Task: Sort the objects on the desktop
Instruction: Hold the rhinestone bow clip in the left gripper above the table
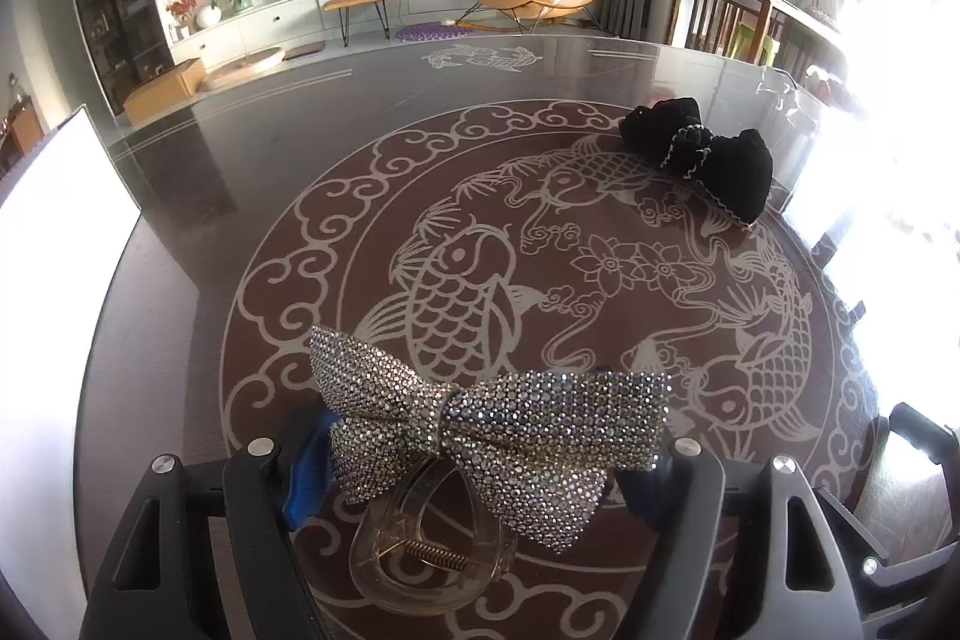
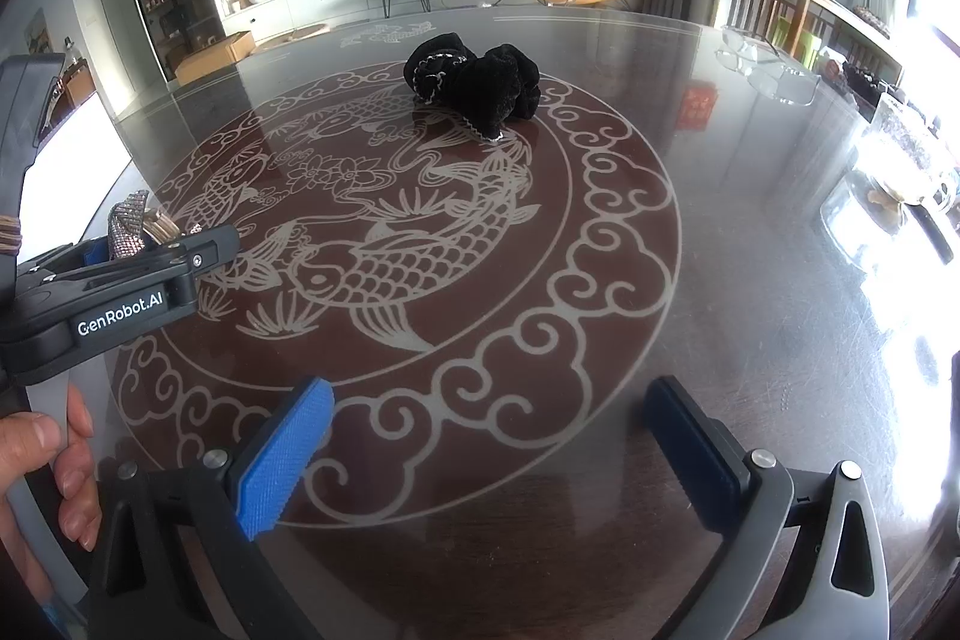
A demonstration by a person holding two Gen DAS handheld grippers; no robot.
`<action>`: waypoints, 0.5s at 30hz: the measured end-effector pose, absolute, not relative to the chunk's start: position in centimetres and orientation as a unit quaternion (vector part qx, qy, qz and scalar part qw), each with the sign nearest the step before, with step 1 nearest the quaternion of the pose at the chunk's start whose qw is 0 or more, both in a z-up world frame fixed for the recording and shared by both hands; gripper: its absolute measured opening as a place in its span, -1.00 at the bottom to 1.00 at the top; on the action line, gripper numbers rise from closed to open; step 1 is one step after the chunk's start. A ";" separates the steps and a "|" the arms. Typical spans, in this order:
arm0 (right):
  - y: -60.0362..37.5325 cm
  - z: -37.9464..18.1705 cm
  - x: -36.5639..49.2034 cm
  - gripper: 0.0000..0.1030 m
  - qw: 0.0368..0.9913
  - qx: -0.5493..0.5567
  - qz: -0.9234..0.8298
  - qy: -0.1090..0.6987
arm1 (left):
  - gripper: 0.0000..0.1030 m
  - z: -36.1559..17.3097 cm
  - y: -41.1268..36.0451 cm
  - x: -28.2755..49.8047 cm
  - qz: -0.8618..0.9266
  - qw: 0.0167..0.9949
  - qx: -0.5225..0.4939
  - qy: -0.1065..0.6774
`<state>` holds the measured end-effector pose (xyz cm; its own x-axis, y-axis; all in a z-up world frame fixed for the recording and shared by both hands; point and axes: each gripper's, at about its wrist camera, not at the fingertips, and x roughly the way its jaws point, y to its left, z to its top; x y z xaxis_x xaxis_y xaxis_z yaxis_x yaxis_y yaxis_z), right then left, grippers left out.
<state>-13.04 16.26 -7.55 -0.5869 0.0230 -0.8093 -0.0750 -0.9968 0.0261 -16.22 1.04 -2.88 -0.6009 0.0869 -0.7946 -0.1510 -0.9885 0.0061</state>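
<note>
Clear hair clip [image 1: 429, 550], rigid and slick, carries a stiff rhinestone bow [image 1: 492, 430] pinched at its wing ends by the left gripper [image 1: 480, 466]. Beyond the bow lies a soft black velvet bow [image 1: 702, 154], probably light and best taken at its knot; the right gripper [image 2: 486, 448] stands spread and empty.

Left gripper [image 1: 480, 436] angled down, jaws clamped on bow clip [image 1: 492, 430]. Right gripper [image 2: 486, 436] angled down, jaws apart, empty.

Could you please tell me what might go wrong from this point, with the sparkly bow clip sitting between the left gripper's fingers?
1. The rhinestone bow clip is wide and floppy; the left gripper spans only its wings, so it may sag or slip out.
2. Its clear claw hangs low and could catch on the glass tabletop.
3. The right gripper hangs open and empty; the black bow lies far across the table, an awkward stretch.
</note>
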 end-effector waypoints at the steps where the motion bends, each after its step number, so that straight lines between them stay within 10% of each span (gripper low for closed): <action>1: 16.2 -7.5 -13.0 1.00 0.028 -0.454 0.890 0.029 | 0.47 -2.9 1.0 -16.1 0.894 0.067 -0.442 0.036; 15: 16.2 -7.5 -13.0 1.00 0.029 -0.454 0.890 0.029 | 0.47 -2.8 1.1 -16.2 0.894 0.066 -0.442 0.036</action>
<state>-13.04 16.23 -7.54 -0.5869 0.0246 -0.8093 -0.0776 -0.9966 0.0259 -16.24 1.12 -2.82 -0.6009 0.0866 -0.7946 -0.1505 -0.9886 0.0061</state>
